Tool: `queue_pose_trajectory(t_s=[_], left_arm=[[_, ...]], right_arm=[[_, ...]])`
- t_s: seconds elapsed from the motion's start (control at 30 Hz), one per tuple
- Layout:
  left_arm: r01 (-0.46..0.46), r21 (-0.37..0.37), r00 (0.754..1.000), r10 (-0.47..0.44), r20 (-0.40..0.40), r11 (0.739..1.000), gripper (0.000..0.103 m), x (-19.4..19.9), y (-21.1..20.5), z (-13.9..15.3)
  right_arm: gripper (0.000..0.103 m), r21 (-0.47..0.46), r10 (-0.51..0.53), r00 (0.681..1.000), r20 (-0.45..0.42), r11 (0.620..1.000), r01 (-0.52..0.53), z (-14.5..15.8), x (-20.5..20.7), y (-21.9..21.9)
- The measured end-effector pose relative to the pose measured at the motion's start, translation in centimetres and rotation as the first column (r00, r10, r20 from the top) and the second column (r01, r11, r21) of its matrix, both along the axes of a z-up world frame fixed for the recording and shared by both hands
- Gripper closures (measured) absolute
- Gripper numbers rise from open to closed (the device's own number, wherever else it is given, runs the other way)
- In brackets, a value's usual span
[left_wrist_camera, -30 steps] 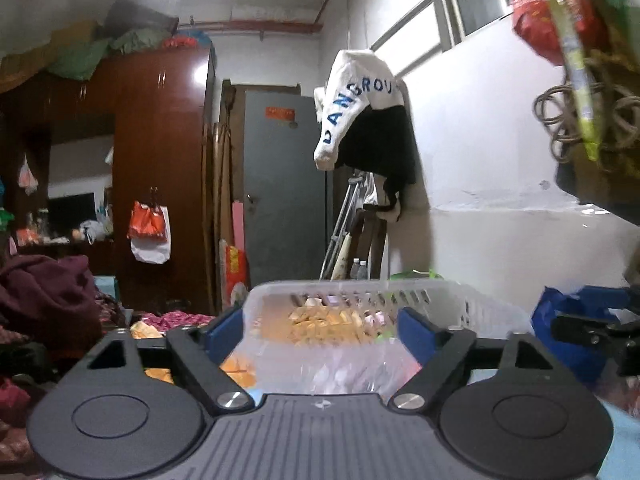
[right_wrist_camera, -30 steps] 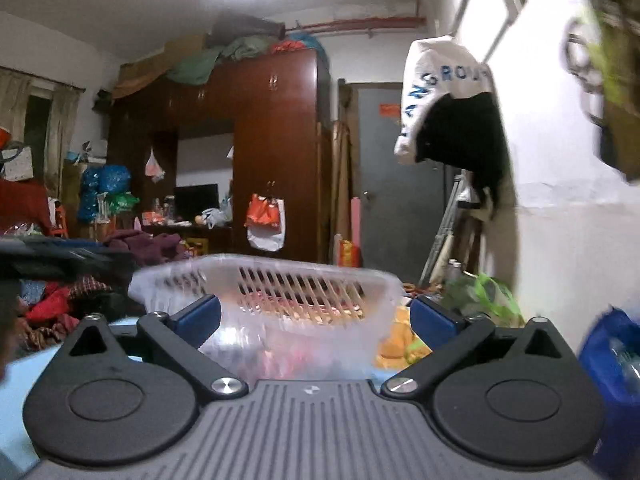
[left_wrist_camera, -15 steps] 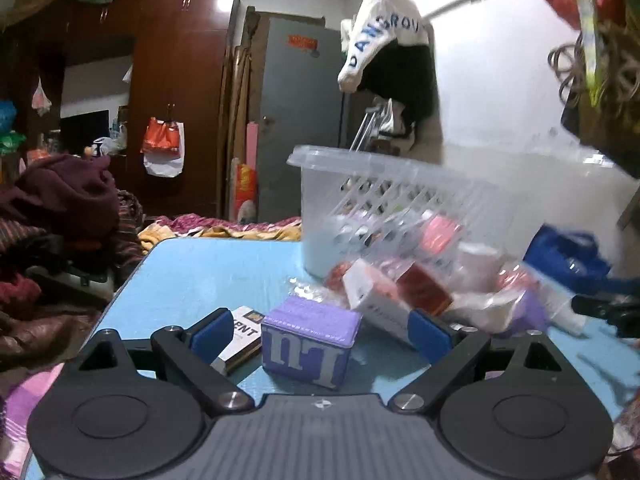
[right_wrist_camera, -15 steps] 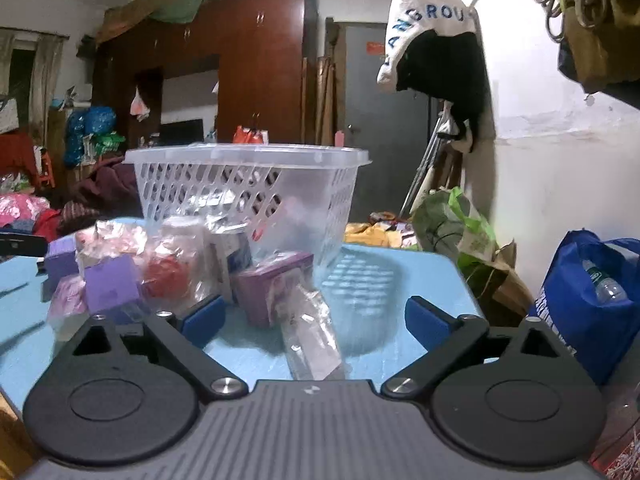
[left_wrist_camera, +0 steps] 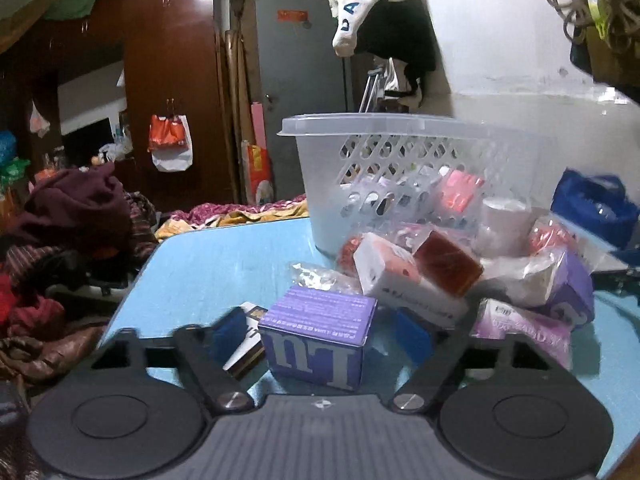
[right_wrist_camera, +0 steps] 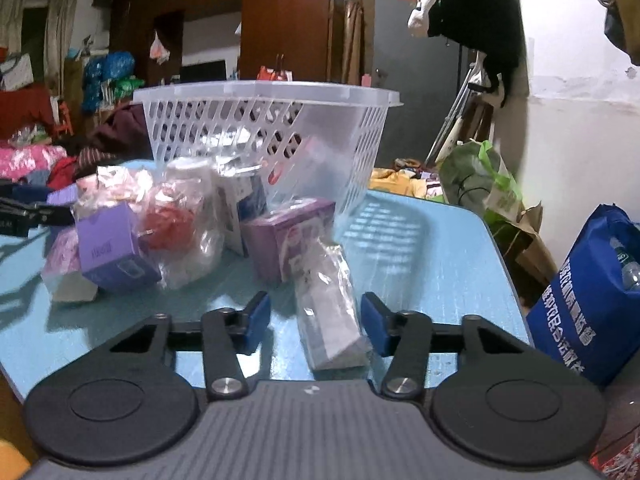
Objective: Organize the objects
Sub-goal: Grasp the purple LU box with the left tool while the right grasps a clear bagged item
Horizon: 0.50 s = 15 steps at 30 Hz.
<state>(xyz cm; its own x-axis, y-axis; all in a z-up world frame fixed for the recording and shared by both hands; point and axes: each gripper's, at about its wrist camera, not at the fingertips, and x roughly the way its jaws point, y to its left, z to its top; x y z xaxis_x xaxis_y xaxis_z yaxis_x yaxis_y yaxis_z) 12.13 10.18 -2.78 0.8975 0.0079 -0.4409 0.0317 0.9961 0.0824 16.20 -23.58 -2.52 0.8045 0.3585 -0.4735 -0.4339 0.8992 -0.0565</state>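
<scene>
A purple box (left_wrist_camera: 320,336) sat on the blue bench (left_wrist_camera: 224,264) between the wide-open, empty left claw (left_wrist_camera: 320,334). The right claw (right_wrist_camera: 316,322), open too, straddled a clear packet (right_wrist_camera: 328,300). Both seemed to be starting pickups; closing comes next. The basket (right_wrist_camera: 264,128) stood behind crowded packages (left_wrist_camera: 440,268).

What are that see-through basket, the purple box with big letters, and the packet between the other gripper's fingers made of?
Basket: looks like translucent, slightly frosted moulded plastic; things show through its slotted walls.
Purple box: probably printed cardboard with a matte finish; it has crisp folded edges and flat printed faces.
Packet: clear glossy plastic film, wrinkled and catching glare; what is inside is hard to tell.
</scene>
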Motion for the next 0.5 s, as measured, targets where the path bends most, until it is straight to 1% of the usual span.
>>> queue_pose_trajectory(t_s=[0.07, 0.13, 0.23, 0.3, 0.4, 0.5], left_arm=[[0.002, 0.021, 1.000, -0.002, 0.007, 1.000, 0.038, -0.1, -0.3, 0.1], [0.011, 0.026, 0.999, -0.012, 0.041, 1.000, 0.038, -0.8, -0.4, 0.1], [0.002, 0.019, 0.992, -0.004, 0.125, 1.000, 0.038, -2.0, -0.3, 0.0], [0.014, 0.006, 0.984, -0.015, 0.180, 1.000, 0.038, -2.8, -0.2, 0.0], [0.035, 0.016, 0.967, -0.038, 0.250, 0.999, 0.038, -3.8, -0.3, -0.1], [0.030, 0.018, 0.968, -0.033, 0.249, 0.999, 0.038, -3.7, -0.5, -0.1]], right_arm=[[0.065, -0.014, -0.009, 1.000, 0.007, 1.000, 0.009, -0.1, 0.0, 0.1], [0.065, -0.016, 0.000, 1.000, 0.025, 1.000, 0.001, -0.1, -0.3, 0.0], [0.066, 0.010, 0.008, 0.997, 0.078, 1.000, -0.009, 0.0, -0.9, -0.4], [0.066, 0.038, 0.013, 0.993, 0.114, 0.999, -0.017, 0.0, -1.4, -0.8], [0.066, 0.098, -0.006, 0.987, 0.161, 0.995, -0.010, 0.1, -1.9, -1.6], [0.066, 0.119, -0.023, 0.982, 0.189, 0.993, 0.000, 0.2, -2.1, -1.7]])
